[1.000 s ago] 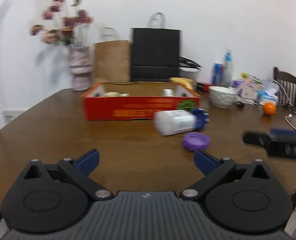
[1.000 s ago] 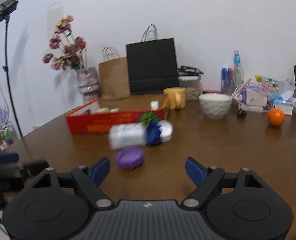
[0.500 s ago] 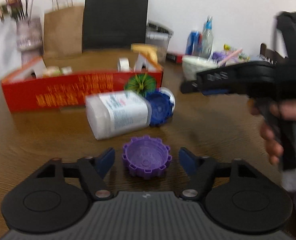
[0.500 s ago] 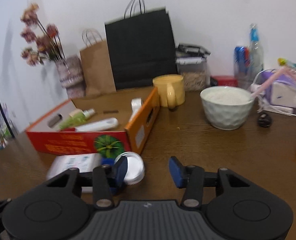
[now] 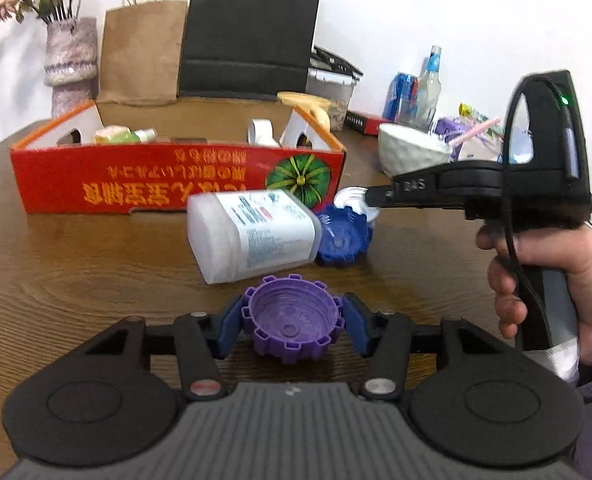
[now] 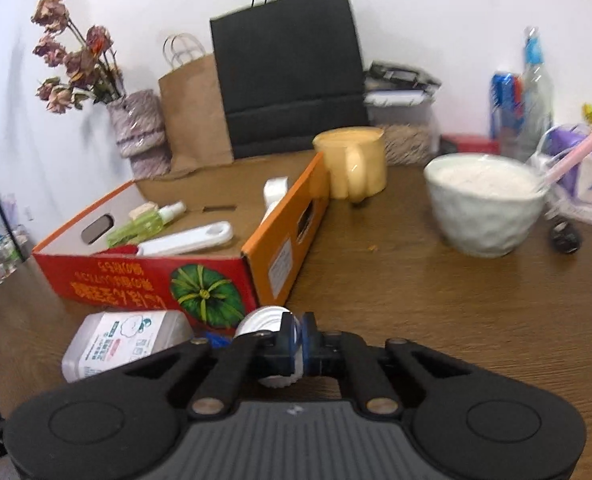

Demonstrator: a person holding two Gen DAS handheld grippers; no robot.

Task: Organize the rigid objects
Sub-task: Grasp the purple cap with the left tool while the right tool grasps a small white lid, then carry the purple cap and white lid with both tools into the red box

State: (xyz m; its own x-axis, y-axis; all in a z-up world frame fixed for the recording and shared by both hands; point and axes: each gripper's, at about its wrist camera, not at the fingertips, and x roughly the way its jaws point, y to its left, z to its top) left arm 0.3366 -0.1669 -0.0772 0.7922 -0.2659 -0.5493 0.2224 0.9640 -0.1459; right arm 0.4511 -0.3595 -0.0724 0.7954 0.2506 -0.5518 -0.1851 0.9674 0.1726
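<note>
- Red cardboard box [image 5: 136, 184], beyond the left gripper's fingers [image 5: 227, 326]: orange characters along its long side, upside down, not readable; a green pumpkin picture beside them.
- White bottle [image 5: 252, 232] lying between the fingers and that box: printed label, text too small to read.
- Right gripper [image 5: 369, 200], side of its finger: small pale lettering, unclear.

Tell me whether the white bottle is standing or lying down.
Lying down. The white bottle rests on its side on the table, before the red box.
</note>
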